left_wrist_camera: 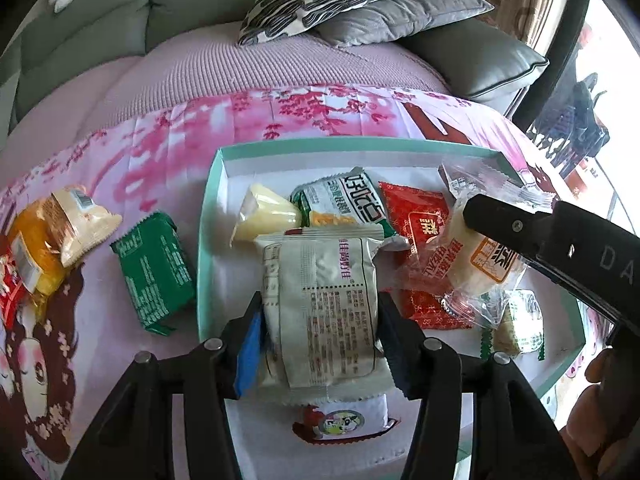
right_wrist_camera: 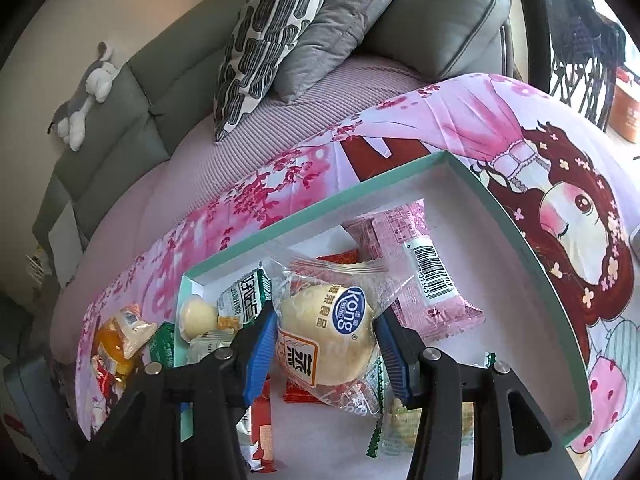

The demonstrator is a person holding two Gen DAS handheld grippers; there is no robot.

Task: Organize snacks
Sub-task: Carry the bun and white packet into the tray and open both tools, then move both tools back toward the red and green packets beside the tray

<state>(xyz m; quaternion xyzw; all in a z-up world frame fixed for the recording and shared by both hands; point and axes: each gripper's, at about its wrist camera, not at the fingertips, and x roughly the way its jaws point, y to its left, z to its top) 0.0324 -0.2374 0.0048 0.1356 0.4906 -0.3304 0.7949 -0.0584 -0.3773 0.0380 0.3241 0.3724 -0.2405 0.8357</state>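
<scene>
Blue-padded fingers (left_wrist_camera: 249, 354) of the left gripper (left_wrist_camera: 320, 344) clamp a white snack packet (left_wrist_camera: 324, 312) by its sides, holding it over the near part of the teal box (left_wrist_camera: 208, 216). Under it lies a small packet with a cartoon face (left_wrist_camera: 344, 420) on the white box floor. On the other side, the right gripper (right_wrist_camera: 326, 350) pinches a clear-wrapped bun (right_wrist_camera: 328, 336) with a blue Kong label, jaws pressed on both flanks, held above a red packet (left_wrist_camera: 416, 220) inside the box. Farther in sit a pale yellow pastry (left_wrist_camera: 264, 212), a green-and-white packet (left_wrist_camera: 352, 200) and a pink barcode packet (right_wrist_camera: 416, 264) near the far corner. Left of the box, on the pink cartoon cloth (left_wrist_camera: 160, 152), lie a dark green packet (left_wrist_camera: 154, 272), then an orange jelly pack (left_wrist_camera: 36, 256) and a cream wafer pack (left_wrist_camera: 80, 224). Beyond, patterned and grey cushions (right_wrist_camera: 304, 32) lean on the sofa.
</scene>
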